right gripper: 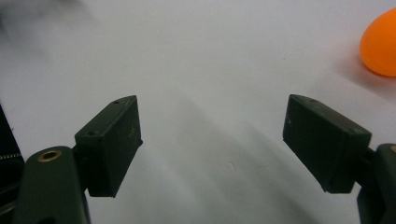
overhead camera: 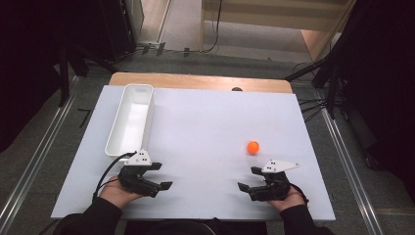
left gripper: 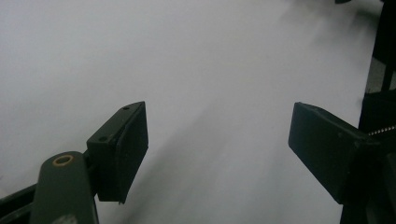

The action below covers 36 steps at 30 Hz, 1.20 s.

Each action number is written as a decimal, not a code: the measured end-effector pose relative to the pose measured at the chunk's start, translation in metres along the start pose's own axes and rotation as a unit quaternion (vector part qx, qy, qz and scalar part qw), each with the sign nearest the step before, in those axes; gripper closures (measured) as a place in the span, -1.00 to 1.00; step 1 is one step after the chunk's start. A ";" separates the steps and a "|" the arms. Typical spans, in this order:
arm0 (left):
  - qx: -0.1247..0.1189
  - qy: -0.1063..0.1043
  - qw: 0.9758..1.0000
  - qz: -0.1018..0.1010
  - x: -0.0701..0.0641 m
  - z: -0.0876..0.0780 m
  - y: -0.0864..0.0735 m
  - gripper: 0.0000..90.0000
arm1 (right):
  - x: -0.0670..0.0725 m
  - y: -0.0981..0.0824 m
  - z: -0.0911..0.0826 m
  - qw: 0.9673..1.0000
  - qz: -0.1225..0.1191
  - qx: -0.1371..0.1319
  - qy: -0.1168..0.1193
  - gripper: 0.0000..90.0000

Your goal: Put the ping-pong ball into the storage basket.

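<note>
**Ball sits just ahead of my right gripper**

White board (overhead camera: pixel 195 147) covers the table from edge to edge, with grey floor and dark stands around it. On it I see an orange ball (overhead camera: pixel 253 147) right of centre and a long white bin (overhead camera: pixel 131 117) lying lengthwise along the left side, its near end just beyond my left gripper (overhead camera: pixel 159 175).

What matters for the reach, as I judge it: the ball lies just ahead of my right gripper (overhead camera: pixel 248 178), a little further up the board and near it, while it is well apart from the left one. So the right hand is the nearer by far. In the right gripper view the ball (right gripper: pixel 380 44) sits at the upper right edge, outside the line between the jaws, so I would need to swing that way before closing.

Both hands rest low at the near edge, grippers angled inward toward each other. The right gripper's jaws stand wide apart with nothing between them; the left's are likewise spread and empty over bare board.
</note>
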State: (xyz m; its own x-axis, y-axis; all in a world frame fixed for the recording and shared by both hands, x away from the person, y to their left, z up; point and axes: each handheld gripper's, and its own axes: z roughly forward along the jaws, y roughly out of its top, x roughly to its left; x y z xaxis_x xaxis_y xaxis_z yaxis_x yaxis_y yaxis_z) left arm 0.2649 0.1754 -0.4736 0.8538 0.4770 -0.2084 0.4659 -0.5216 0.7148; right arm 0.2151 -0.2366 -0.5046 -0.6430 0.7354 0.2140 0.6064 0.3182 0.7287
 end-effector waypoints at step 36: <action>-0.012 0.002 1.000 -0.002 -0.001 0.024 0.035 -0.70 | 0.003 0.001 0.003 1.000 -0.003 0.007 0.003 -0.60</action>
State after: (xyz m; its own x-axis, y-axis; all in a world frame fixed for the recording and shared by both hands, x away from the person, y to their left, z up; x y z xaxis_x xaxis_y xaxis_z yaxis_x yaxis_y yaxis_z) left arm 0.2859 0.1397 -0.4640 0.8512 0.4816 -0.2085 0.4632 -0.5029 0.7297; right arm 0.2152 -0.2329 -0.5053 -0.6501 0.7293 0.2131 0.6081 0.3313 0.7214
